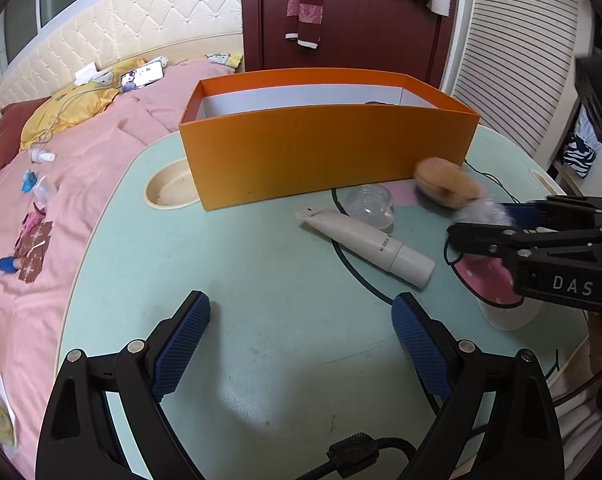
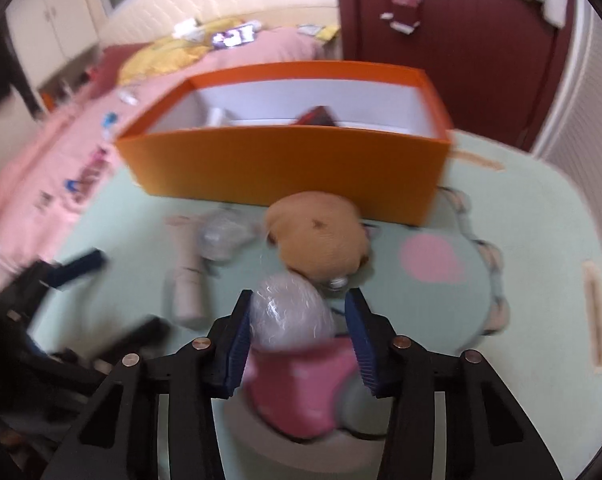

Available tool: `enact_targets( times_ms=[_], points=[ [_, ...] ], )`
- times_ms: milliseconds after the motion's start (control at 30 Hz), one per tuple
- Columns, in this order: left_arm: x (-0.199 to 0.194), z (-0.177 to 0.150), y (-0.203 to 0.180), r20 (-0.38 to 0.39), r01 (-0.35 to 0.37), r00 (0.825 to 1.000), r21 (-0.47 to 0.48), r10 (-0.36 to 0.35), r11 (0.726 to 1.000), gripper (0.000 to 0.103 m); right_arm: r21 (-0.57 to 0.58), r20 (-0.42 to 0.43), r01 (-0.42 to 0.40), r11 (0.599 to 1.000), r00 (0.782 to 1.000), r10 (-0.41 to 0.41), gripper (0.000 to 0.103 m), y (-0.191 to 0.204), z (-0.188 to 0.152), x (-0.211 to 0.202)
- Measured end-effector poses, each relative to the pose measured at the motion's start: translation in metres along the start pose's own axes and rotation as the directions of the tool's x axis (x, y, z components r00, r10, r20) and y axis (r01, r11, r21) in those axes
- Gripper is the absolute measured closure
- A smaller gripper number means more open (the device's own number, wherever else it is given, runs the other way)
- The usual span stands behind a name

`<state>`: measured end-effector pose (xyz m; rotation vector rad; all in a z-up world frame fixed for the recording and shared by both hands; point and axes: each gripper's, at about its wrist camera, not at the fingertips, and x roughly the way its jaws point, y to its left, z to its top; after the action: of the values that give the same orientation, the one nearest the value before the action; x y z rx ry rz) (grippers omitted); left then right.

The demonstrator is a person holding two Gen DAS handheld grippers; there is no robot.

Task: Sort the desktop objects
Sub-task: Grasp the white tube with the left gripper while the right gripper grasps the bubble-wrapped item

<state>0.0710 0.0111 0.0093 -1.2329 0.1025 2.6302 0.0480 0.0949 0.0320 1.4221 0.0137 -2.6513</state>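
Observation:
An orange box (image 1: 325, 156) stands at the back of the green table (image 1: 237, 280); in the right wrist view the box (image 2: 285, 168) holds a dark red item (image 2: 317, 117) and a white item. My left gripper (image 1: 301, 340) is open and empty over bare table. My right gripper (image 2: 297, 336) has its pads around a pink-and-white bottle with a clear cap (image 2: 289, 316); from the left wrist view it (image 1: 497, 220) is seen at the bottle (image 1: 497, 292). A white tube (image 1: 369, 246), a clear lid (image 1: 369, 205) and a tan plush (image 1: 445, 186) lie before the box.
A pink bed (image 1: 61, 208) with small items lies left of the table. A round cup recess (image 1: 169, 190) sits at the box's left corner. A dark red door (image 1: 353, 16) and louvred panel stand behind. A black cable (image 1: 489, 176) runs on the table.

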Motion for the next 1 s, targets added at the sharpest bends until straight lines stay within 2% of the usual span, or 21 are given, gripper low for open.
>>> enact_targets(
  times_ms=[67, 133, 267, 367, 400, 433, 533, 667, 733, 767, 833, 900, 1000],
  points=[
    [0.0, 0.0, 0.0, 0.0, 0.0, 1.0, 0.0, 0.0, 1.0, 0.011, -0.004, 0.013, 0.03, 1.0, 0.999, -0.03, 0.057, -0.006, -0.004, -0.003],
    [0.0, 0.0, -0.001, 0.001, 0.0, 1.0, 0.0, 0.0, 1.0, 0.011, -0.003, 0.022, 0.047, 0.999, 0.999, -0.047, 0.05, -0.009, -0.007, -0.004],
    [0.0, -0.001, -0.001, 0.001, -0.001, 1.0, 0.0, 0.001, 1.0, 0.011, -0.023, 0.046, 0.06, 0.998, 0.997, -0.058, 0.049, -0.009, -0.006, -0.006],
    [0.0, -0.001, -0.001, -0.001, 0.002, 1.0, -0.003, -0.002, 1.0, 0.011, -0.048, 0.085, 0.074, 0.996, 0.994, -0.07, 0.044, -0.003, -0.007, -0.009],
    [-0.001, 0.0, 0.0, -0.006, 0.007, 1.0, -0.006, -0.007, 1.0, 0.011, -0.058, 0.084, 0.077, 0.995, 0.994, -0.072, 0.047, -0.002, -0.007, -0.007],
    [-0.001, 0.001, 0.001, -0.01, 0.012, 1.0, -0.01, -0.012, 1.0, 0.011, -0.068, 0.071, 0.074, 0.995, 0.995, -0.07, 0.075, -0.001, -0.009, -0.003],
    [-0.002, 0.002, 0.003, -0.024, 0.026, 0.999, -0.021, -0.027, 0.999, 0.011, -0.051, 0.083, 0.054, 0.997, 0.995, -0.05, 0.073, -0.004, -0.012, -0.003],
    [-0.013, 0.009, 0.018, 0.028, 0.163, 0.987, -0.16, -0.161, 0.973, 0.011, -0.043, 0.094, 0.034, 0.998, 0.995, -0.03, 0.073, -0.008, -0.018, -0.007],
    [-0.014, 0.016, 0.018, 0.031, 0.191, 0.982, -0.186, -0.188, 0.964, 0.011, -0.04, 0.099, 0.024, 0.999, 0.995, -0.02, 0.073, -0.01, -0.021, -0.009],
    [-0.013, 0.021, 0.016, 0.022, 0.19, 0.982, -0.185, -0.189, 0.964, 0.012, -0.038, 0.102, 0.019, 0.999, 0.995, -0.015, 0.073, -0.011, -0.022, -0.01],
    [-0.007, 0.029, 0.01, -0.001, 0.17, 0.985, -0.169, -0.173, 0.971, 0.024, -0.034, 0.108, 0.009, 0.999, 0.994, -0.005, 0.073, -0.013, -0.025, -0.012],
    [0.008, 0.038, 0.0, -0.051, 0.139, 0.988, -0.147, -0.148, 0.979, 0.041, -0.031, 0.112, 0.0, 1.0, 0.994, 0.003, 0.073, -0.015, -0.028, -0.014],
    [0.022, 0.045, -0.011, -0.085, 0.135, 0.985, -0.141, -0.148, 0.981, 0.042, -0.028, 0.112, -0.006, 1.0, 0.994, 0.01, 0.073, -0.017, -0.031, -0.017]
  ],
)
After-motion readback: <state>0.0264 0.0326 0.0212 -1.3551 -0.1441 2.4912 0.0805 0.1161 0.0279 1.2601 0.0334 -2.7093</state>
